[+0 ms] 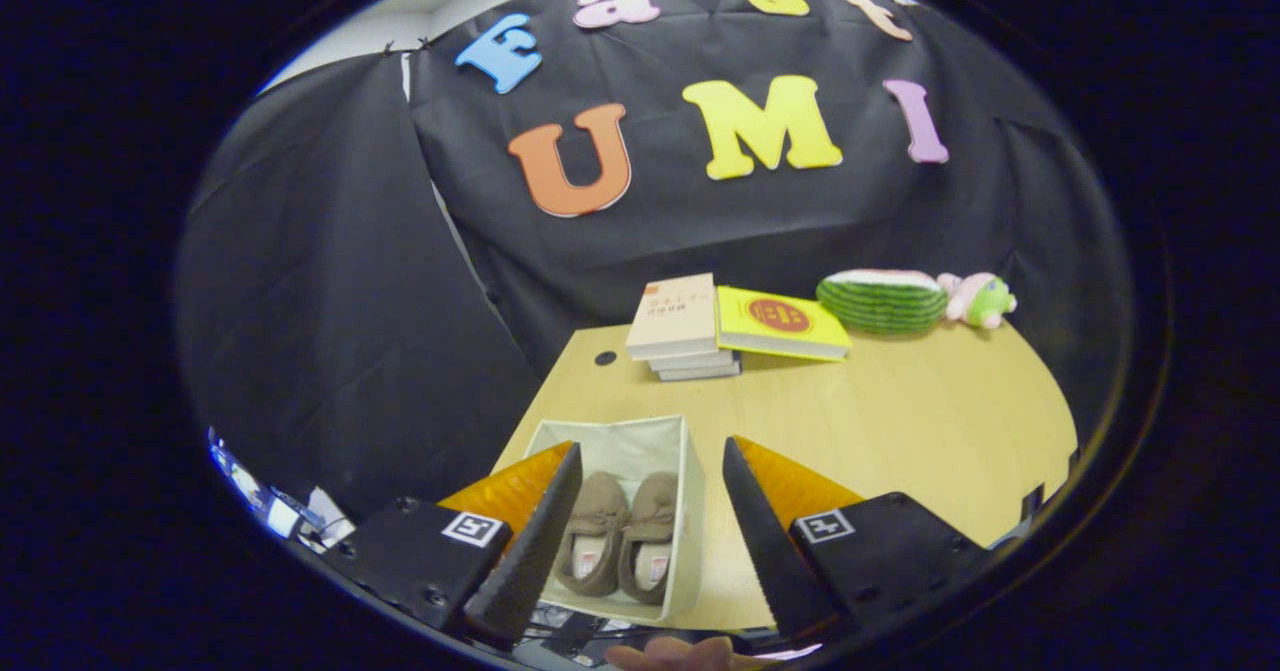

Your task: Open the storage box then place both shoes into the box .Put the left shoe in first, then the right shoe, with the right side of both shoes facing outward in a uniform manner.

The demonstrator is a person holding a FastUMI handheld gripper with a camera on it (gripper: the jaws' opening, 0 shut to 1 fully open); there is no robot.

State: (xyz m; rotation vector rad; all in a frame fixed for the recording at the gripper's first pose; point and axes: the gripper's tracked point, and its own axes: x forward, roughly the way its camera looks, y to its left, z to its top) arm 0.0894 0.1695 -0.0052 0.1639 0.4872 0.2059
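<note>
- The gripper hung above the near end of the wooden table, its two fingers spread wide apart and holding nothing.
- Between the fingers, lower down, stood the storage box, a pale fabric box with no lid over it, close to the near edge of the table.
- Inside the box lay both shoes, side by side and touching: the left-hand brown shoe and the right-hand brown shoe, with toes toward the far wall of the box and pale linings toward the near one.
- One finger covered the nearer corner of the box on one side, so that wall could not be seen in full; which shoe was for which foot was hard to make out from this angle.
- A fingertip of a person's hand showed below the box, cut off at the bottom.
- Beyond the fingers, at the far end of the table, a stack of books lay beside a yellow book, the two touching.
- Farther to the side were a watermelon-shaped cushion and a small plush toy, just beside each other.
- A small dark hole marked the table near the stack.
- Some small things lay off the table's side, too blurred to tell.
</note>
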